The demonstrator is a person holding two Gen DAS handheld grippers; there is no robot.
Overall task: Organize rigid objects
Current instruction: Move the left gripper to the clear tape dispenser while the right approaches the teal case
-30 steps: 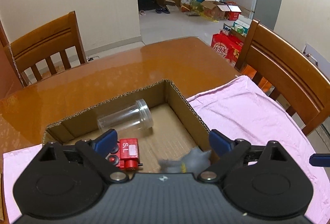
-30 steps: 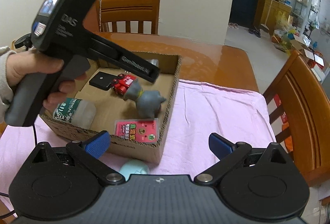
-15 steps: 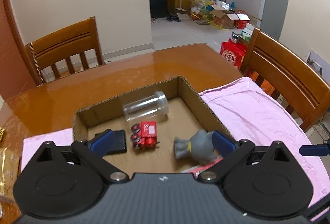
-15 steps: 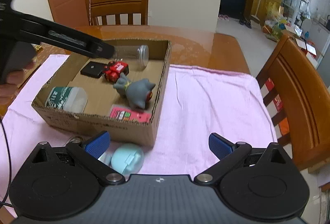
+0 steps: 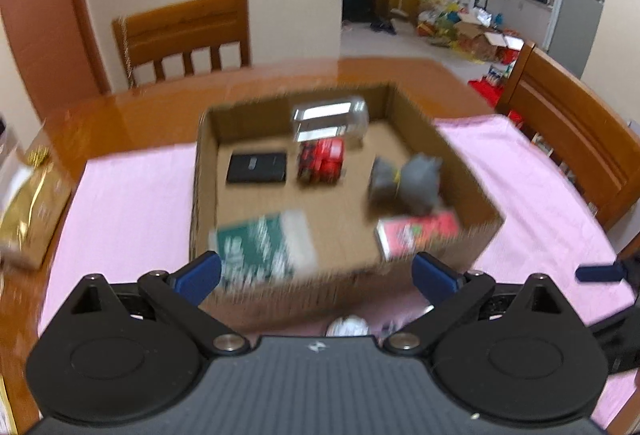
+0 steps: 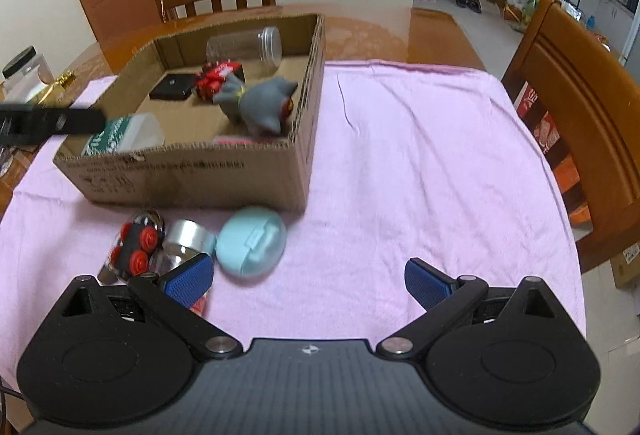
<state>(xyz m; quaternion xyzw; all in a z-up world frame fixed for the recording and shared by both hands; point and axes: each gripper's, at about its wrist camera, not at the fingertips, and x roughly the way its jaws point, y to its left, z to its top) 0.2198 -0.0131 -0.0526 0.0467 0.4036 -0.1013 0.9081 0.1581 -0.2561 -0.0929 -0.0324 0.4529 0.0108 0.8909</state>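
Judging by how it looks, the pale blue round case is the next thing to take, and it seems light, hard and smooth, so it may slip or roll away if the pads press only on its curved edge. It lies on the pink cloth just in front of the cardboard box, close to the near wall, and it touches a small shiny metal tin at its left. A toy vehicle with red wheels lies beside that tin.

The right tool hovers over the cloth with its jaws wide and nothing between them; its left pad is very near the case. I think the best hold is across the flat faces of the case, away from the small clasp on top, with gentle pressure because plastic of this kind can pop out sideways.

The left tool is also released and empty. Its jaws have just been opening, and they stand above the near wall of the box. Inside the box there are a clear plastic jar lying on its side, a black flat device, a red toy truck, a grey soft-looking figure, a green and white bottle and a red card pack. The left view is blurred, so small details there I cannot read.
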